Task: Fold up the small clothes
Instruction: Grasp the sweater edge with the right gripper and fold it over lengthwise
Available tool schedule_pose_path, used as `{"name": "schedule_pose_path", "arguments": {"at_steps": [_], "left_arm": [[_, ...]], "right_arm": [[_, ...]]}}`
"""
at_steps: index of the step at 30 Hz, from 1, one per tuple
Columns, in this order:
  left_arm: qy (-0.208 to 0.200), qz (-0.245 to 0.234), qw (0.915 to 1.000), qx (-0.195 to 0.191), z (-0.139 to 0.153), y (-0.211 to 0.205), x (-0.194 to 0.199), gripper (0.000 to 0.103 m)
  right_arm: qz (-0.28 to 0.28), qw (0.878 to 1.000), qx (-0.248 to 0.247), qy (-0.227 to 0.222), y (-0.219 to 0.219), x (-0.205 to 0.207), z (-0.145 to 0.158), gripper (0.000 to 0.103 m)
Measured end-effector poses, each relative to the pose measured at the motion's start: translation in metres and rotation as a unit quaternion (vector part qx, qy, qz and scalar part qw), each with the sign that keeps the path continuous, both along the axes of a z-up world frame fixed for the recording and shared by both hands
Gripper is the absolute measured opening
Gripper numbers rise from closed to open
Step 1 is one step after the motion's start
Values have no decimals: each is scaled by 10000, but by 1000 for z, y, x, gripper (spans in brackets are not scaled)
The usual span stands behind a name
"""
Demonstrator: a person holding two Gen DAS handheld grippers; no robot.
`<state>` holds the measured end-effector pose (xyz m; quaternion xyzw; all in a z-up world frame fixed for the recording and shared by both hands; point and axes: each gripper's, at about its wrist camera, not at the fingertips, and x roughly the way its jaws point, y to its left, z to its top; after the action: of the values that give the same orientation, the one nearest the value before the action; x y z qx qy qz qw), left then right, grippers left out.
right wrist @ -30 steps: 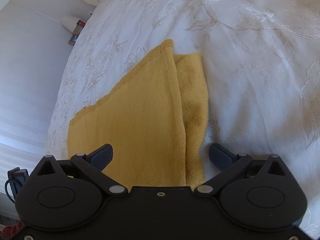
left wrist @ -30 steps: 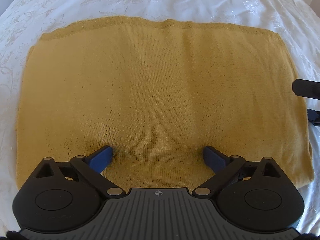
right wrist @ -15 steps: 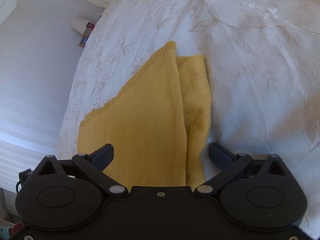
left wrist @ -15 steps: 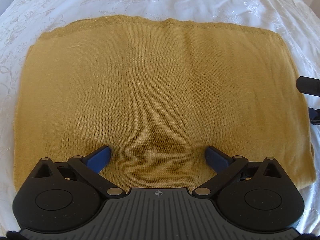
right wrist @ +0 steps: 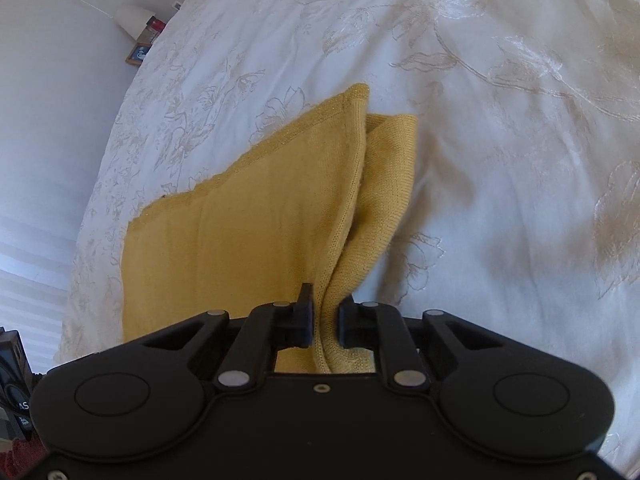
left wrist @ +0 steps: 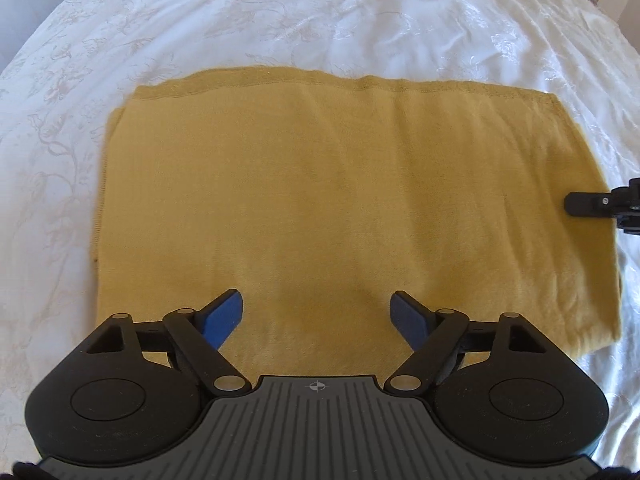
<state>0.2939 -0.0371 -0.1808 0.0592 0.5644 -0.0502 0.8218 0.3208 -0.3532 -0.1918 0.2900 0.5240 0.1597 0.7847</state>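
The yellow knit garment (left wrist: 340, 216) lies flat on the white embroidered bedspread (left wrist: 360, 20), already doubled into a broad rectangle with its hemmed edge on the far side from the left gripper. At the garment's right-hand edge, two layers of knit are visible in the right wrist view, the upper layer (right wrist: 248, 248) and a lower layer (right wrist: 388, 184) that peeks out beside it. The right gripper (right wrist: 325, 320) is clenched on this edge, its jaws drawn close together with a ridge of fabric pinched and raised between them. The left gripper (left wrist: 318, 312) is released, its blue fingers (left wrist: 224, 316) spread wide over the garment's near edge; whether they touch the knit cannot be told. The step in hand appears to be the seizing of the right-hand edge for a further fold across the garment. The next move probably calls for lifting that edge with both layers held together and carrying it toward the garment's left side, while the left gripper either pins the cloth or takes a matching hold. A risk is that the lower layer slips free and the fold comes out uneven. A small framed picture (right wrist: 138, 56) stands off the bedspread's far left corner.
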Motion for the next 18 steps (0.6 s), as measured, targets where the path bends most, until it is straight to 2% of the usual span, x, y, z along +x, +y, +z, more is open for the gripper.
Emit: {"name": "schedule_pose_path", "arguments": {"at_steps": [9, 14, 18], "left_arm": [[-389, 168, 9991, 1, 28, 57, -14, 81], [-510, 288, 9982, -130, 41, 91, -13, 81], [-593, 182, 9980, -143, 50, 115, -17, 81]], "right_arm": [[-51, 9997, 29, -231, 40, 1, 47, 19], [41, 9994, 30, -332, 82, 6, 66, 19], [122, 9991, 93, -404, 124, 12, 74, 19]]}}
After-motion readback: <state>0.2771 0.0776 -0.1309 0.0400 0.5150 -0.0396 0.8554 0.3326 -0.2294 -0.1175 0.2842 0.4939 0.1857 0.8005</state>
